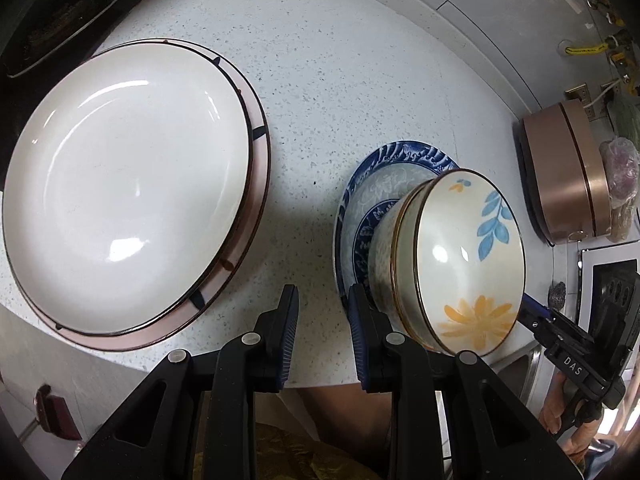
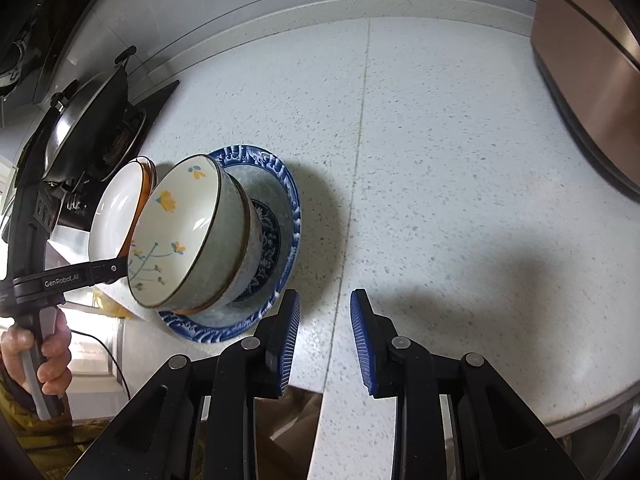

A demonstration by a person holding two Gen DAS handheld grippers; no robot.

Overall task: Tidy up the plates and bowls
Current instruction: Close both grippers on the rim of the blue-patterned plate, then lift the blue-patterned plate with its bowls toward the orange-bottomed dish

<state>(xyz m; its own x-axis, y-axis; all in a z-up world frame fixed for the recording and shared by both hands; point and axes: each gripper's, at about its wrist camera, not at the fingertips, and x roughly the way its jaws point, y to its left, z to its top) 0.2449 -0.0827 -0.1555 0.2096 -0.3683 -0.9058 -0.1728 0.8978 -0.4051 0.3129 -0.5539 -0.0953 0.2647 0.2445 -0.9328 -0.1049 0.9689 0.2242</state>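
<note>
A white plate (image 1: 124,184) lies on a pink-rimmed plate (image 1: 256,152) at the left of the counter; the pair also shows in the right wrist view (image 2: 114,208). Stacked floral bowls (image 1: 460,260) stand in a blue patterned plate (image 1: 400,156) at the right, also in the right wrist view, bowls (image 2: 176,232) on plate (image 2: 288,208). My left gripper (image 1: 324,312) is open and empty, its right finger beside the blue plate's near rim. My right gripper (image 2: 325,320) is open and empty, just right of the blue plate.
A speckled white counter (image 2: 440,160) carries everything. A stove with a lidded wok (image 2: 88,120) is at the left. A copper-coloured appliance (image 1: 568,168) stands at the right by the wall. The counter's front edge runs just under both grippers.
</note>
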